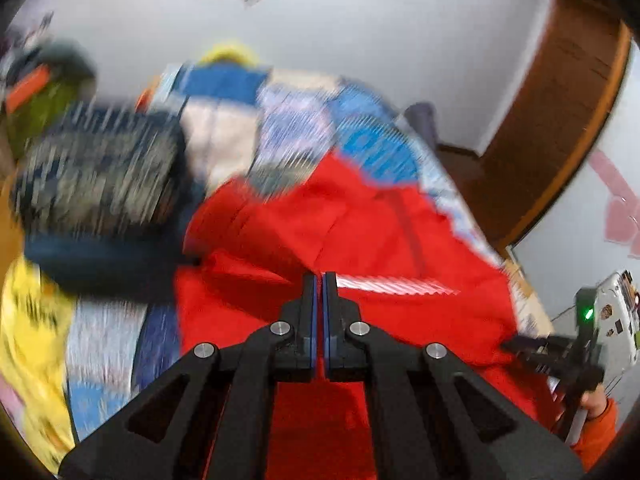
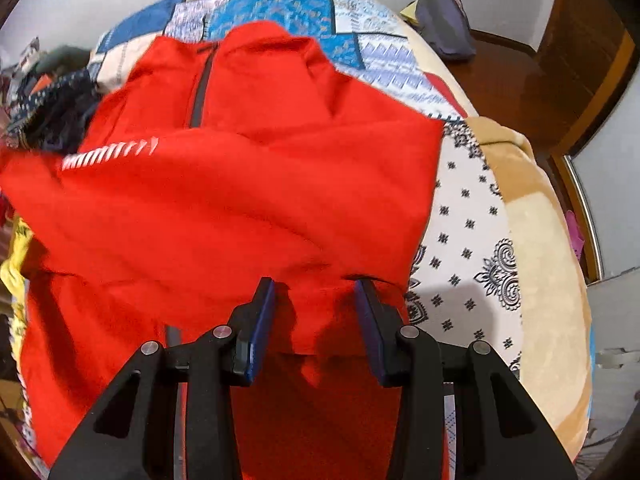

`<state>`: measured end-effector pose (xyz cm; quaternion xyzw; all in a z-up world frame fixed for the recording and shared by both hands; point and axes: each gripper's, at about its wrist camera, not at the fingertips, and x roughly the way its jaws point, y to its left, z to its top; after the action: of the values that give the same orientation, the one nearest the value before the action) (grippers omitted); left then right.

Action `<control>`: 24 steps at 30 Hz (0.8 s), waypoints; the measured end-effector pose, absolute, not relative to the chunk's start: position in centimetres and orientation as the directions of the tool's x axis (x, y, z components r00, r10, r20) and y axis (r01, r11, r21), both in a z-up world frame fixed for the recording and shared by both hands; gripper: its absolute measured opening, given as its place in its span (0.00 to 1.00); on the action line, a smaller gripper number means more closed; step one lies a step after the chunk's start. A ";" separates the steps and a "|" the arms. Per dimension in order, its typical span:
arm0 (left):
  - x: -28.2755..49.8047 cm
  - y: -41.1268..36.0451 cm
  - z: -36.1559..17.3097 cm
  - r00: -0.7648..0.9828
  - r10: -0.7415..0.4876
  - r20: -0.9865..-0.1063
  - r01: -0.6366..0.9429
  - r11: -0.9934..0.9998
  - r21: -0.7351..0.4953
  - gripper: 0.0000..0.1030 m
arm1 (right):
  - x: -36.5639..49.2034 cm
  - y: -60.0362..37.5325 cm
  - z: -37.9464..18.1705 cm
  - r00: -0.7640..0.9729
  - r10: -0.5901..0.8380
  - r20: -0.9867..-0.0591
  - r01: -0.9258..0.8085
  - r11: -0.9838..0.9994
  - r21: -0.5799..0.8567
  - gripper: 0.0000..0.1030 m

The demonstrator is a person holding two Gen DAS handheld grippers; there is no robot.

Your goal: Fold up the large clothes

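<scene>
A large red jacket (image 2: 240, 184) with a dark zipper and a white striped mark lies spread on a bed with a patchwork cover (image 2: 280, 12). It also shows in the blurred left wrist view (image 1: 360, 240). My left gripper (image 1: 319, 280) is shut, its pads together above the red cloth; I cannot tell if cloth is pinched. My right gripper (image 2: 314, 286) is open, its fingers on either side of a raised fold at the jacket's near edge. The right gripper also shows at the far right of the left wrist view (image 1: 520, 346).
A dark patterned pile of clothes (image 1: 100, 184) and yellow cloth (image 1: 28, 340) lie left of the jacket. A white patterned sheet (image 2: 468, 240) and a beige blanket (image 2: 540, 260) lie to its right. A dark cap (image 2: 448, 24) sits at the bed's far right. A brown wooden door (image 1: 560, 120) stands beyond.
</scene>
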<state>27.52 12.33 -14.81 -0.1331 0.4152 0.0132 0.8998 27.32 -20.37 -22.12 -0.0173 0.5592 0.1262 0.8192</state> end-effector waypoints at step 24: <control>21.9 20.0 -23.3 0.537 -0.125 -0.834 -0.331 0.878 -0.345 0.41 | 26.8 -19.9 -20.5 0.349 0.143 -0.926 -0.207 0.976 0.073 0.36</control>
<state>21.86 19.98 -23.31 -0.2393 0.4771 0.0610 0.8434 26.78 -19.91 -20.49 -0.0284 0.5604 0.1067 0.8208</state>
